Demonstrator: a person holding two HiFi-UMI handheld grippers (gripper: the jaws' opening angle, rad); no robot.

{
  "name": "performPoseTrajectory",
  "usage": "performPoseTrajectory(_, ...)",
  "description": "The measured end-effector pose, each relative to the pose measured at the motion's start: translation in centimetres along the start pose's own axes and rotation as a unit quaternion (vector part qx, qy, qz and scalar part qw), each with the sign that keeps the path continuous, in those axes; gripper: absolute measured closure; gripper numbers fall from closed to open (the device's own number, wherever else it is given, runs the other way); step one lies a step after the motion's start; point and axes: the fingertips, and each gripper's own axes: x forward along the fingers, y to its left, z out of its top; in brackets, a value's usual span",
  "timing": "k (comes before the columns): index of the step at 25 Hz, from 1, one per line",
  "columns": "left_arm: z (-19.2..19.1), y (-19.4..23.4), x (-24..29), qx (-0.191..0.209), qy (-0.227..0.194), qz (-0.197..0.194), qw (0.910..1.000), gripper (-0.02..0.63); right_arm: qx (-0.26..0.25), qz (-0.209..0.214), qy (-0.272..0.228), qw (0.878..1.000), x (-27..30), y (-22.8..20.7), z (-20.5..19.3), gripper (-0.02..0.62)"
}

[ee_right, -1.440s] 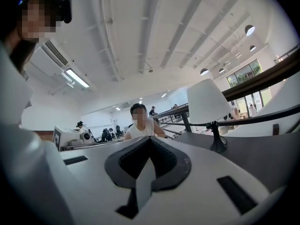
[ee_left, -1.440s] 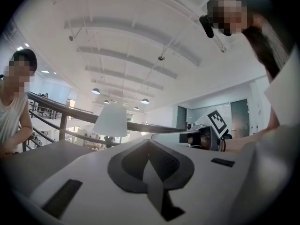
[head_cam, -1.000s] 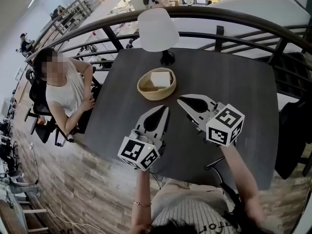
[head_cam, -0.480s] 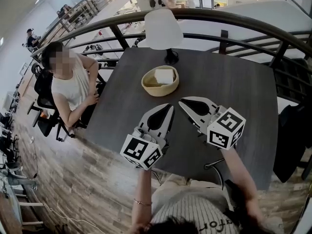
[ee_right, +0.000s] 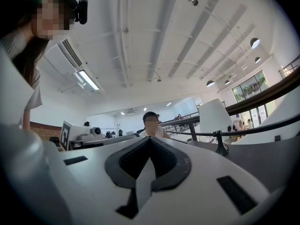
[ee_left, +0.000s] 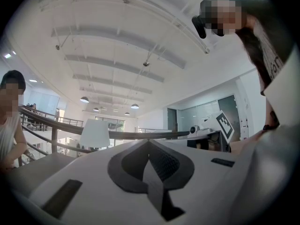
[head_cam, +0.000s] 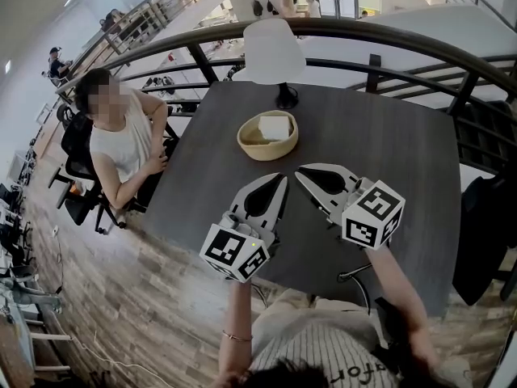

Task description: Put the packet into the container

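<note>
A tan round container (head_cam: 267,138) stands on the dark table (head_cam: 388,152), towards its far side. A white packet (head_cam: 275,126) lies inside it. My left gripper (head_cam: 283,180) hovers over the table's near part, jaws shut and empty, pointing at the container. My right gripper (head_cam: 298,170) is just beside it, also shut with nothing held. Both tips are a short way in front of the container, apart from it. In the left gripper view (ee_left: 149,141) and the right gripper view (ee_right: 150,138) the jaws meet, and the container is hidden behind them.
A white-shaded lamp (head_cam: 275,51) stands at the table's far edge behind the container. A person (head_cam: 121,140) sits at the table's left side. A dark curved railing (head_cam: 388,35) runs behind the table. A dark chair (head_cam: 485,217) stands at the right.
The head view has shifted slightly, so the table and container sit a little differently in frame. Both grippers keep the same pose, shut and side by side.
</note>
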Motion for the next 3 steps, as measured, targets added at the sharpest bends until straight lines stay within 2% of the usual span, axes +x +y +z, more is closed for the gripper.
performPoseTrajectory(3,0.09,0.03,-0.16,-0.001,0.0,0.0,1.0,0.598,0.0,0.0,0.0,1.0,0.14,0.17,0.02,0.584)
